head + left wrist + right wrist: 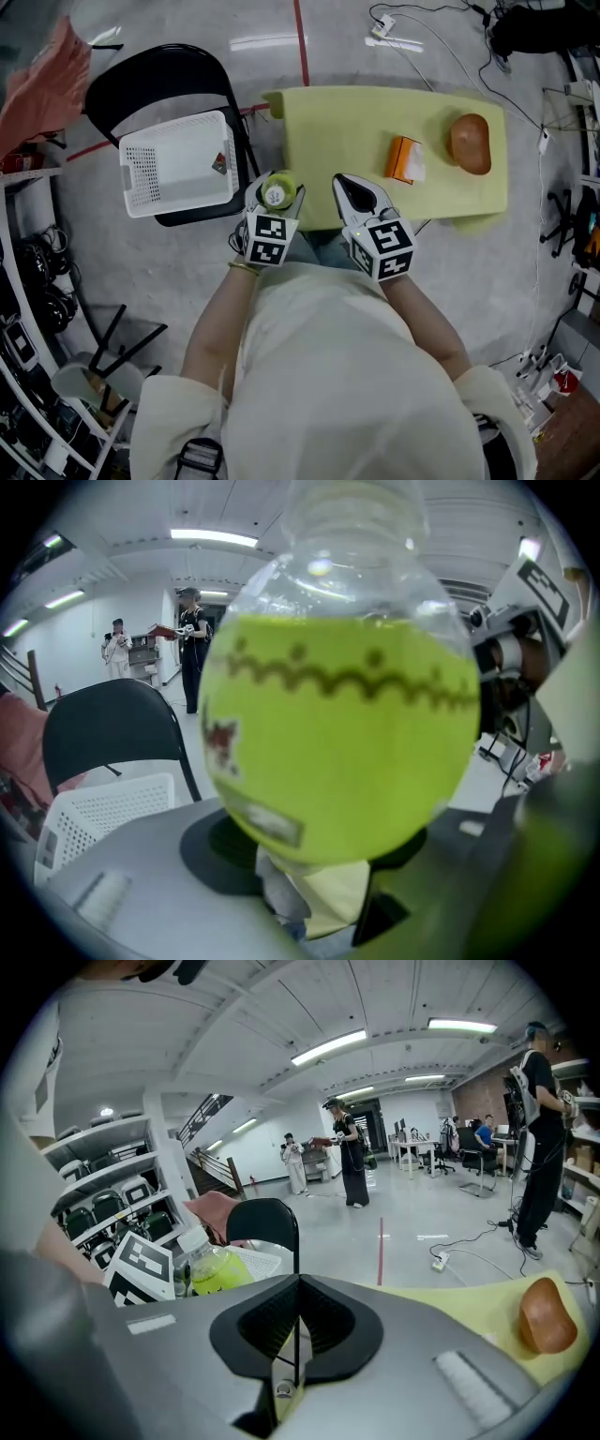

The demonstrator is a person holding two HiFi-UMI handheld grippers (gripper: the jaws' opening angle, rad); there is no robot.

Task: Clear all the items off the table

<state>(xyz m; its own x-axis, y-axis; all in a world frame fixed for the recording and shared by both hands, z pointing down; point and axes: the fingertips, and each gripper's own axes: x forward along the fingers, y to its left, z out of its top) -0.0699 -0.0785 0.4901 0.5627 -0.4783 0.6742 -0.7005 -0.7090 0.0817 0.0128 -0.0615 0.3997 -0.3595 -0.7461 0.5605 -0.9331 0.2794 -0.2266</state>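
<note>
My left gripper (276, 199) is shut on a clear bottle of yellow-green drink (278, 192), held above the table's near left edge; the bottle (342, 710) fills the left gripper view. My right gripper (355, 192) is shut with nothing in it, over the near edge of the yellow-green table (347, 131). In the right gripper view its jaws meet in front and the bottle (213, 1267) shows at the left. An orange box (405, 158) and a brown rounded object (471, 142) lie on the table's right half; the brown object (546, 1314) also shows at the right.
A white perforated basket (176, 165) with a small item inside rests on a black folding chair (169, 75) left of the table. Cables and a power strip (382, 26) lie on the floor beyond. Shelving stands at the far left. People stand in the background.
</note>
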